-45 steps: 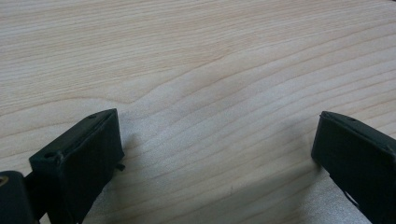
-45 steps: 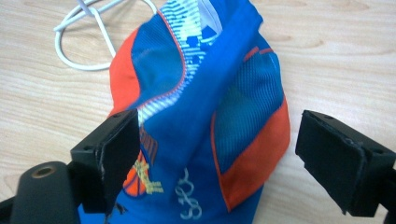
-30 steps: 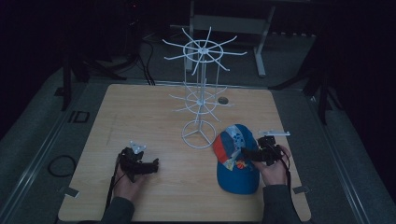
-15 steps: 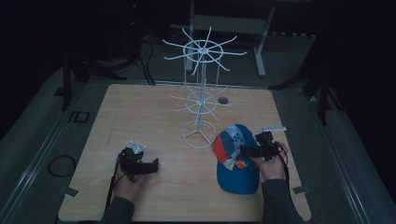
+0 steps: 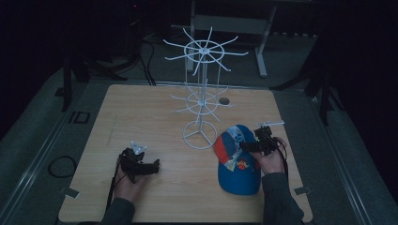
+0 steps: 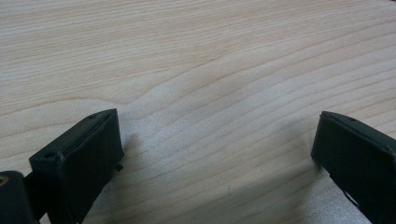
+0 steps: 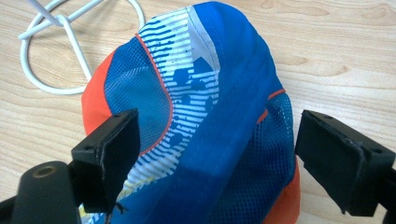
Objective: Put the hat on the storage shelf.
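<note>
A blue, orange and white cap [image 5: 237, 161] lies on the wooden table [image 5: 141, 117] at the front right, beside the base of a white wire rack [image 5: 202, 93]. My right gripper [image 5: 245, 146] hovers over the cap's crown, open, its jaws straddling the cap [image 7: 210, 116] with a gap on each side. My left gripper [image 5: 152, 167] rests low over bare wood at the front left, open, with nothing between its jaws [image 6: 215, 154].
The rack's round wire base [image 7: 70, 51] sits just beyond the cap. A small dark hole [image 5: 224, 101] shows in the table behind the rack. Cables [image 5: 58, 166] lie on the floor to the left.
The right gripper has shifted slightly left, further over the cap's crown. The left gripper has stayed put.
</note>
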`<state>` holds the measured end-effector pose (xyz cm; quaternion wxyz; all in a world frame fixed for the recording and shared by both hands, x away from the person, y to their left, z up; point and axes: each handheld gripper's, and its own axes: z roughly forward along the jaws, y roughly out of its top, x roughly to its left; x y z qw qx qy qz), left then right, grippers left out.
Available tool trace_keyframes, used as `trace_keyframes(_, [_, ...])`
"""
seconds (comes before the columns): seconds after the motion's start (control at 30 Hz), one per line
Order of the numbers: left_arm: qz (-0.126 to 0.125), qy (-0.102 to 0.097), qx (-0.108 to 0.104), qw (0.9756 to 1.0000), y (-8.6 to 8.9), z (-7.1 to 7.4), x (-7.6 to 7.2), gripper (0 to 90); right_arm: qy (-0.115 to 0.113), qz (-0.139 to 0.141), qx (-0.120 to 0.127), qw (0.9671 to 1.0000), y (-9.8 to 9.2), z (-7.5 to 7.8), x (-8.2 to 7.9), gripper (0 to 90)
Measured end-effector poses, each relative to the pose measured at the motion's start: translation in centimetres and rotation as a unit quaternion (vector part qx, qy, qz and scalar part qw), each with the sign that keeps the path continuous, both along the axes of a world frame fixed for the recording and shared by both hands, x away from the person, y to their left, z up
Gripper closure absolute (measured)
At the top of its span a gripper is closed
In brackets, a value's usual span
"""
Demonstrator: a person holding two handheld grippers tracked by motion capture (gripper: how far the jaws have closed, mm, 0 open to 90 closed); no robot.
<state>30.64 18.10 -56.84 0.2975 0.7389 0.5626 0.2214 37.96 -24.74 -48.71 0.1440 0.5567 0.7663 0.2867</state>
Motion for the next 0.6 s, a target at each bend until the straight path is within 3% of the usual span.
trace_keyframes(0.5, [-0.004, 0.001, 0.001, 1.0, 0.0, 0.0, 0.0, 2.2, 0.022, 0.012, -0.01, 0.9996, 0.5, -0.2, 2.3, 14.0])
trace_keyframes(0.6, [-0.004, 0.001, 0.001, 1.0, 0.0, 0.0, 0.0, 2.3, 0.026, 0.011, -0.003, 0.9996, 0.6, -0.3, 2.7, 13.9])
